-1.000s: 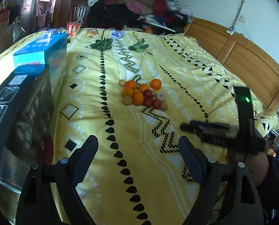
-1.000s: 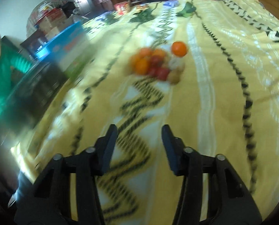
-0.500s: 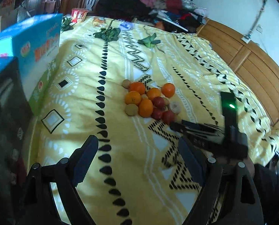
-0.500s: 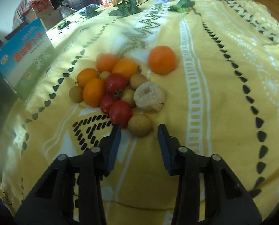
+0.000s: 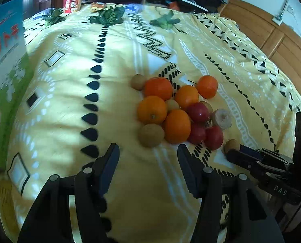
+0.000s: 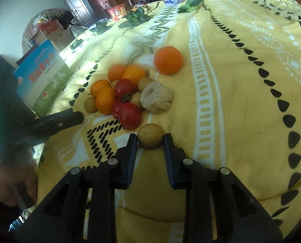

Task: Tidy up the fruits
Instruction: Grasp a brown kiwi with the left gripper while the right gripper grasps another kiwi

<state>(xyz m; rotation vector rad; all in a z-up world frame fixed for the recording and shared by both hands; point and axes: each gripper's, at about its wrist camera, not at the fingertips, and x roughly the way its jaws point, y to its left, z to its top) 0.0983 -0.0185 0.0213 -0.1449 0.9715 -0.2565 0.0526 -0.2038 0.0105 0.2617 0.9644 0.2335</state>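
A pile of fruit lies on the yellow patterned bedspread: several oranges, red tomatoes, small brown round fruits and a pale beige chunk. At the pile's near edge, my right gripper is shut on one small brown fruit, a finger on each side; the same gripper and brown fruit show in the left wrist view. My left gripper is closing with nothing between its fingers. Another brown fruit sits just beyond its tips. The left gripper appears blurred in the right wrist view.
A blue and green box stands along the bed's left side. Leafy greens and a red snack box lie at the far end. A wooden headboard runs along the right. Clothes are heaped behind the bed.
Both grippers have come down and forward to the fruit pile. The right fingers have closed onto the nearest brown fruit. The left fingers now stand closer together.
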